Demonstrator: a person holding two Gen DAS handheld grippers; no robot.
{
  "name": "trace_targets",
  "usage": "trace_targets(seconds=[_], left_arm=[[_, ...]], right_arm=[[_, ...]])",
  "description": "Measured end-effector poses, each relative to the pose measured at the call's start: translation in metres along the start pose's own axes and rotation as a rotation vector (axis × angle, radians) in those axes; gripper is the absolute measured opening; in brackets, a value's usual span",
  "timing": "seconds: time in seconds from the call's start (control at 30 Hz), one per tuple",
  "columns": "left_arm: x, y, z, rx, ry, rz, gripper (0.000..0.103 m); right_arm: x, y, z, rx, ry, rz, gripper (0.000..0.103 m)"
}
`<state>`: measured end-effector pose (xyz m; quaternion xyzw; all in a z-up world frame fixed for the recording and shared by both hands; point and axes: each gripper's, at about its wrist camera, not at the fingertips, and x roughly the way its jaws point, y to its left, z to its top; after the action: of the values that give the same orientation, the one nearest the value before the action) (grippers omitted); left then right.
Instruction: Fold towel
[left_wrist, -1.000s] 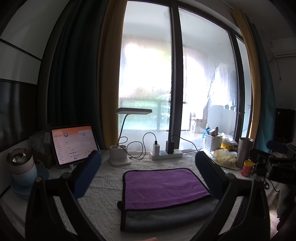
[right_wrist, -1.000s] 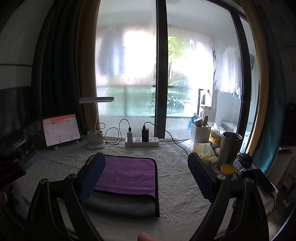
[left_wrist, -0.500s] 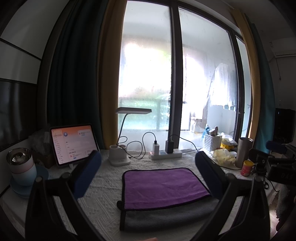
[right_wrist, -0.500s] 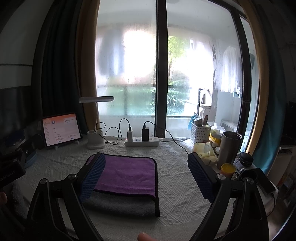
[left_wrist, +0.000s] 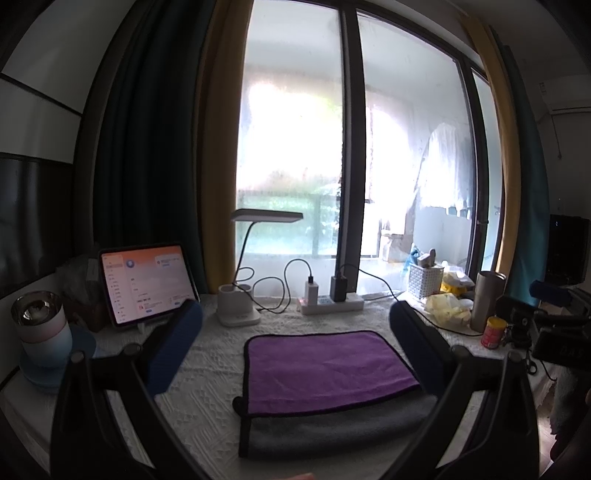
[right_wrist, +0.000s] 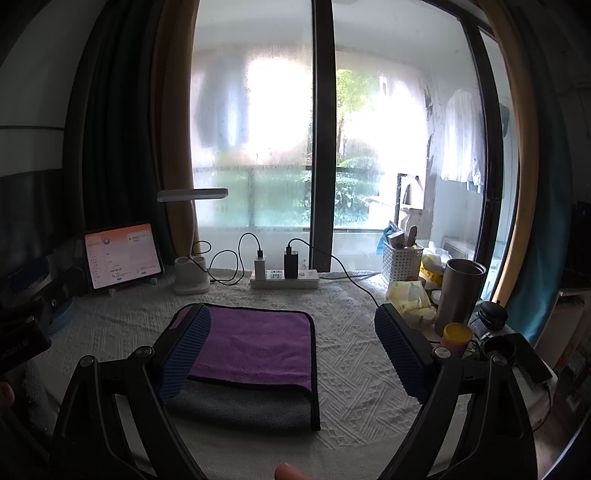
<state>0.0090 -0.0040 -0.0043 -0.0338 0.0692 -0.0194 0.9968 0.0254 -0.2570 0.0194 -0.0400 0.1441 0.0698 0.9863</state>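
Observation:
A purple towel (left_wrist: 325, 369) with a grey underside lies folded on the white textured tablecloth (left_wrist: 207, 398), purple layer on top, grey strip showing at the near edge. It also shows in the right wrist view (right_wrist: 255, 350). My left gripper (left_wrist: 295, 350) is open and empty, held above and in front of the towel. My right gripper (right_wrist: 291, 350) is open and empty, with its left finger (right_wrist: 184, 350) in front of the towel's left part.
At the back stand a tablet (left_wrist: 146, 282), a desk lamp (left_wrist: 240, 306) and a power strip (left_wrist: 330, 304) with cables. Left is a cup on a saucer (left_wrist: 40, 332). Right are a steel tumbler (right_wrist: 460, 295), a white basket (right_wrist: 402, 264), a small yellow jar (right_wrist: 456, 336) and clutter.

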Motion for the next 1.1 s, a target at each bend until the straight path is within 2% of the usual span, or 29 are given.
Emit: trace_targets(seconds=[0.23, 0.43, 0.57, 0.7, 0.87, 1.03, 1.07, 1.1], left_arm=[[0.012, 0.000, -0.007, -0.001, 0.056, -0.011, 0.102], [0.035, 0.004, -0.023, -0.003, 0.138, -0.011, 0.102], [0.056, 0.006, -0.040, -0.009, 0.221, -0.023, 0.102], [0.080, 0.015, -0.057, -0.022, 0.303, -0.005, 0.101], [0.107, 0.029, -0.080, -0.027, 0.404, 0.037, 0.101], [0.131, 0.043, -0.103, -0.062, 0.491, 0.030, 0.101], [0.136, 0.044, -0.107, -0.063, 0.511, 0.031, 0.099], [0.140, 0.045, -0.110, -0.063, 0.527, 0.027, 0.094]], right_arm=[[0.007, 0.000, -0.009, 0.012, 0.018, 0.015, 0.093], [0.031, -0.005, -0.018, 0.016, 0.087, 0.019, 0.092], [0.054, -0.007, -0.027, 0.015, 0.154, 0.033, 0.092], [0.076, -0.009, -0.036, 0.012, 0.225, 0.059, 0.092], [0.109, -0.011, -0.053, 0.008, 0.327, 0.084, 0.080], [0.138, -0.013, -0.072, 0.008, 0.421, 0.121, 0.074], [0.143, -0.012, -0.076, 0.004, 0.434, 0.124, 0.071], [0.147, -0.013, -0.079, 0.002, 0.445, 0.128, 0.070]])
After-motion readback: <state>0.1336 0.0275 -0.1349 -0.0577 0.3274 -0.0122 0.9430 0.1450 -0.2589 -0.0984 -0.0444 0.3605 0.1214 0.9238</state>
